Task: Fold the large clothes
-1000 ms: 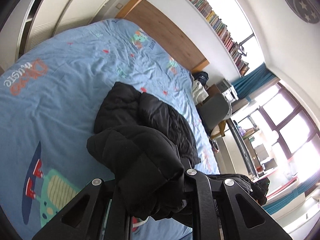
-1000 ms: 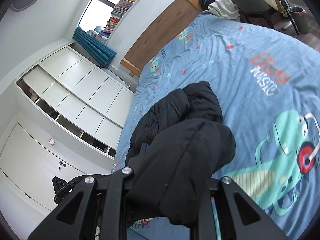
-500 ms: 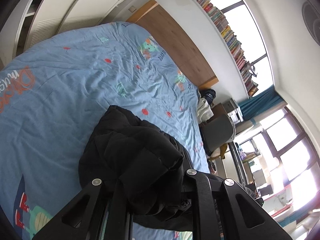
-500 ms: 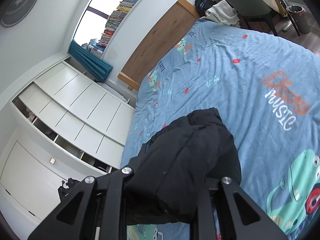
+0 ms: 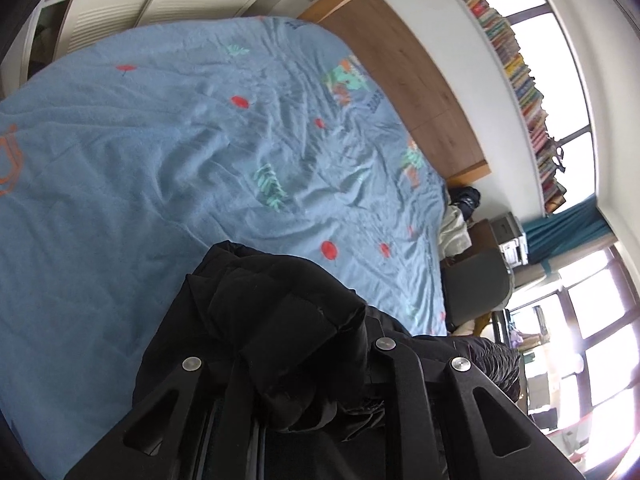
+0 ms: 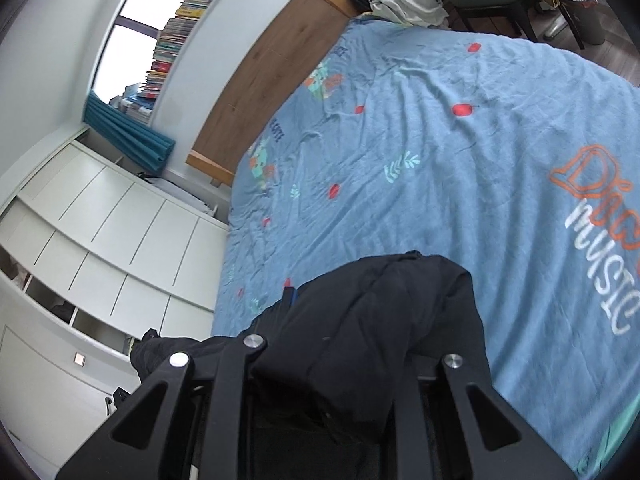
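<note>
Jacket [image 5: 272, 320], one, black, pinched in left gripper [image 5: 316, 404] and right gripper [image 6: 320, 396]; fingertips buried under fabric; blue bedspread [image 5: 160, 152] beneath.

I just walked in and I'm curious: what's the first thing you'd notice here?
A puffy black jacket bunched up close in front, pinched by the left hand-held gripper and the right hand-held gripper. Behind it spreads a big blue bedcover with cartoon prints and red dots.

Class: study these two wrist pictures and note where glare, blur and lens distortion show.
Left wrist view: the windows blow out to white glare, the bookshelf is smeared by blur, and the bed cover bulges. Right wrist view: the wardrobe lines bow, the black jacket loses detail in shadow.
</note>
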### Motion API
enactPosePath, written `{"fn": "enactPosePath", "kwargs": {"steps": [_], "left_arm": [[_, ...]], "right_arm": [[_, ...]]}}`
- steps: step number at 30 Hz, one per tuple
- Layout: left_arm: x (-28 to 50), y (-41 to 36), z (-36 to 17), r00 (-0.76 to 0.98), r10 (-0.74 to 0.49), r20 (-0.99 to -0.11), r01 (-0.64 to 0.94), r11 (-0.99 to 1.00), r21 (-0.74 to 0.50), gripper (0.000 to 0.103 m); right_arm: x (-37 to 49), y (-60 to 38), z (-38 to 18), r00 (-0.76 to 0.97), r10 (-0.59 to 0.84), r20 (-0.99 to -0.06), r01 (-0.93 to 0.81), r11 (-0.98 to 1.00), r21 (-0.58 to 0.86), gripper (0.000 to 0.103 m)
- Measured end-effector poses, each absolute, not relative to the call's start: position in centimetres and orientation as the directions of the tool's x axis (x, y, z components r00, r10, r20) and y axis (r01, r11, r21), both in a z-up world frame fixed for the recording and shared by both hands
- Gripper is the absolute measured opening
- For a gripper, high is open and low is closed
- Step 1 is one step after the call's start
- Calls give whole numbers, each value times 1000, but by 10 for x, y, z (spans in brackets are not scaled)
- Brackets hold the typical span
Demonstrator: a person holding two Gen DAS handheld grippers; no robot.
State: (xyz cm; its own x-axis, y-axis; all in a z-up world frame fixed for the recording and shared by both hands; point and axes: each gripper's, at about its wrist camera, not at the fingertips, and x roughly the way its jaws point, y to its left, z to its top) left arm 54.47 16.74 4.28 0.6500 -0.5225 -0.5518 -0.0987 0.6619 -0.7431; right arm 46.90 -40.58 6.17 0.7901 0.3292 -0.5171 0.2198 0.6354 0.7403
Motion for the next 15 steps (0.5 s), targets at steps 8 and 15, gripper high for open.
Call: {"fn": "enactPosePath", "kwargs": {"steps": [8, 15], "left_arm": [[600, 157, -31, 593, -530, -606, -191, 639, -745, 22], [613, 156, -64, 582, -588, -561, -211, 557, -803, 28]], "right_arm": [[537, -418, -8, 737, 331, -589, 321, 595, 737, 19], [561, -422, -54, 715, 362, -598, 353, 552, 756, 19]]}}
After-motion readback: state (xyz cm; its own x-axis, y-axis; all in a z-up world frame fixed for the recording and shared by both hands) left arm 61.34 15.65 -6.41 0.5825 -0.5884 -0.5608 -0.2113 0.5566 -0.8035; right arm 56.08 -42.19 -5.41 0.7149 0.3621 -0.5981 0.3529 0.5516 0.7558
